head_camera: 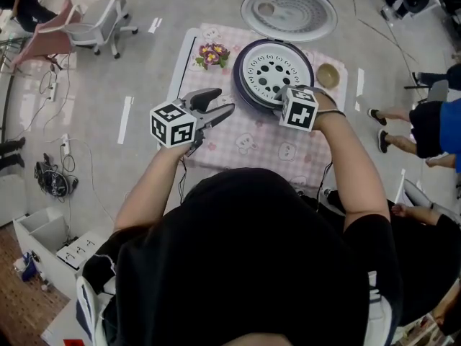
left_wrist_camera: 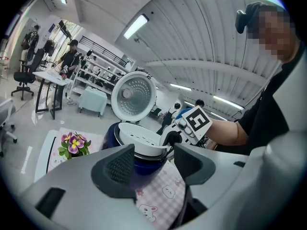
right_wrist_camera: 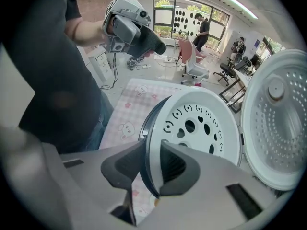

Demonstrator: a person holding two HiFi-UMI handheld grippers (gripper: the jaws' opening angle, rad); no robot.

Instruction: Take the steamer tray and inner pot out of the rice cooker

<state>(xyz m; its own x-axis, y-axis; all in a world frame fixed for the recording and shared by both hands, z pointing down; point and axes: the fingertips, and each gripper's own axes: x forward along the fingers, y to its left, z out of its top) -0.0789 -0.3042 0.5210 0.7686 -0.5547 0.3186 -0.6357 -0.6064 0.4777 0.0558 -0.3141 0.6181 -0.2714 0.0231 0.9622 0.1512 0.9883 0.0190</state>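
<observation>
The steamer tray sat at the top of the open rice cooker, perforated floor up, with the lid hinged back beyond the cooker. The right gripper pointed steeply down at the cooker's near rim, its fingers clamped on the tray's white edge (one inside, one outside). The left gripper hovered left of the cooker, clear of it, fingers apart with nothing between. The cooker stood on a pink-checked surface, with flowers just left of it and a small bowl just right.
</observation>
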